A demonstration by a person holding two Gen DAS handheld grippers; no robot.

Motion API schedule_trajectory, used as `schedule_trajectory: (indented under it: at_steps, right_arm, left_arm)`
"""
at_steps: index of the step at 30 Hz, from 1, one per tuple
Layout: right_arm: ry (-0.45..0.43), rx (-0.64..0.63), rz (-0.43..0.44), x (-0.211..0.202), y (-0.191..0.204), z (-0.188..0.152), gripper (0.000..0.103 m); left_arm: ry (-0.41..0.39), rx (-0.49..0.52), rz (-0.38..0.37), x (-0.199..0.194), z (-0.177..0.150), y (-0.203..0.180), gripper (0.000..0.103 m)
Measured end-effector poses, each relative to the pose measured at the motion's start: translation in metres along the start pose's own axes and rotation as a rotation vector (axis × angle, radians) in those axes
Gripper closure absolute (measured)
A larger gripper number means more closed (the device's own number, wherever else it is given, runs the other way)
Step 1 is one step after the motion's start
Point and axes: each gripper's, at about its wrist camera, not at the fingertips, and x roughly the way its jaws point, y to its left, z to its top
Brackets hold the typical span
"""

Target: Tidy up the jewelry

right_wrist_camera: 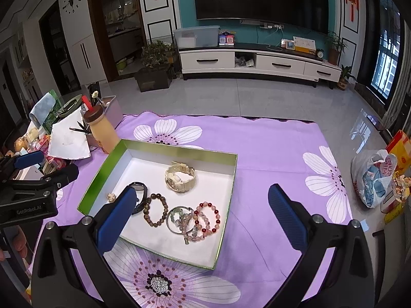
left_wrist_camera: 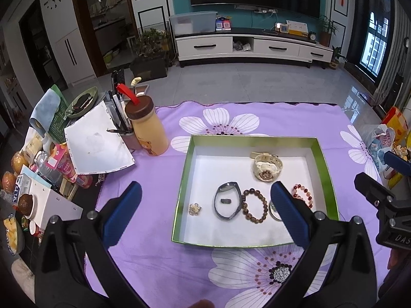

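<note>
A green-rimmed white tray (left_wrist_camera: 324, 159) (right_wrist_camera: 228, 187) sits on the purple flowered cloth. In it lie a cream watch (left_wrist_camera: 267, 165) (right_wrist_camera: 179, 177), a dark band watch (left_wrist_camera: 227, 200) (right_wrist_camera: 140, 188), a brown bead bracelet (left_wrist_camera: 254, 205) (right_wrist_camera: 156, 213), a red and pink bead bracelet (left_wrist_camera: 303, 195) (right_wrist_camera: 206, 217), a silver bangle with charms (right_wrist_camera: 179, 220) and a small gold trinket (left_wrist_camera: 194, 209) (right_wrist_camera: 111, 197). My left gripper (left_wrist_camera: 205, 213) is open and empty above the tray's near left. My right gripper (right_wrist_camera: 203, 218) is open and empty above the tray's near right.
A tan bottle with a brown lid (left_wrist_camera: 146, 128) (right_wrist_camera: 101, 125), a pen cup, papers (left_wrist_camera: 97, 143) and food clutter crowd the left edge of the table. A plastic bag (right_wrist_camera: 375, 179) and yellow packets lie at the right edge. The floor is beyond the cloth's far edge.
</note>
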Motion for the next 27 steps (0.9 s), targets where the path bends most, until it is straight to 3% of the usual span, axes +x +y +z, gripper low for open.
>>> schedule_trajectory:
  at_steps: [11,27]
  right_arm:
    - [0.059,-0.014,-0.013,0.033,0.008,-0.005,0.001]
    - [0.091,-0.017,-0.016,0.051,0.009,-0.014,0.001]
  left_arm:
    - [0.083,-0.012,0.013,0.042,-0.005,0.006,0.002]
    - [0.096,0.001,0.020,0.056,-0.010,0.001,0.002]
